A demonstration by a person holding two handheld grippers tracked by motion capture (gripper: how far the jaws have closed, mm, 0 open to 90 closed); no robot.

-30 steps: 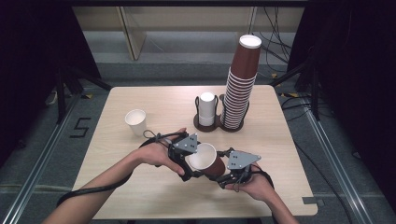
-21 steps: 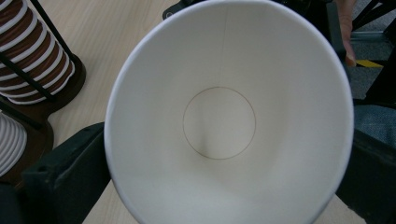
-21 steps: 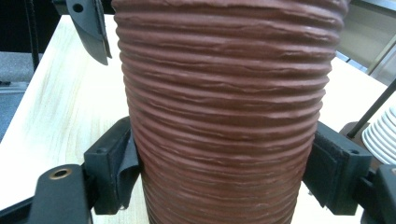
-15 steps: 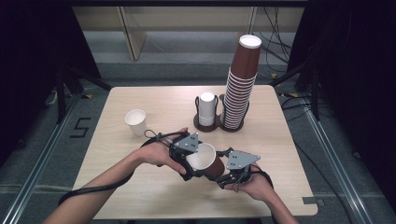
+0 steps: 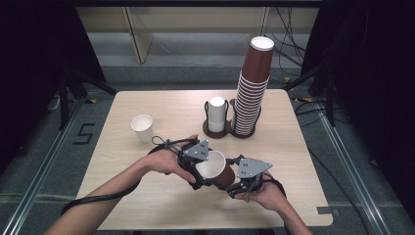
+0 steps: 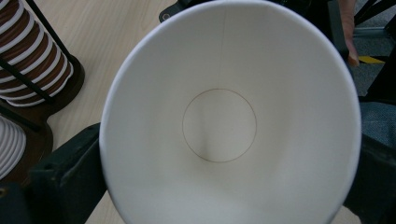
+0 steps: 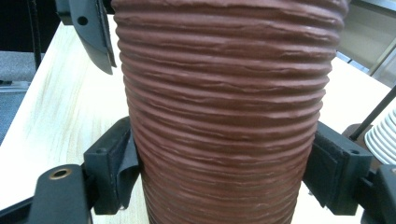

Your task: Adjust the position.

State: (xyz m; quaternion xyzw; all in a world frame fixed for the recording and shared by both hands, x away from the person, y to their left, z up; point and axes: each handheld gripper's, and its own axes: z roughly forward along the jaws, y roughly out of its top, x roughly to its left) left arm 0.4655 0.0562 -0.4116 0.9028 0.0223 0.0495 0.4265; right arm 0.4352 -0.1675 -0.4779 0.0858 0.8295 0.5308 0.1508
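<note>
A: Brown ribbed paper, white inside: one cup (image 5: 218, 169) lies tilted between both tools, mouth toward the left. Right hand-held gripper (image 5: 234, 182): pads pressed on the ribbed wall from both sides, clamped on the cup's lower body, seen close in the right gripper view (image 7: 224, 116).

B: Left hand-held gripper (image 5: 196, 168)?

A: Jaws flank the cup's rim, one either side, as the left gripper view (image 6: 229, 121) looks straight into the white interior. They have just been closing a little with the rim between them. Whether the pads press on the rim, cannot tell.

B: Location of cup?

A: Above the worktop (image 5: 166, 105), near its front edge, held off the surface. Behind the cup, a holder (image 5: 230, 131) with a short white stack (image 5: 217, 112) and beside it a tall brown stack (image 5: 250, 90). To the cup's left and farther back, a single white cup (image 5: 142, 128) upright, well apart.
</note>
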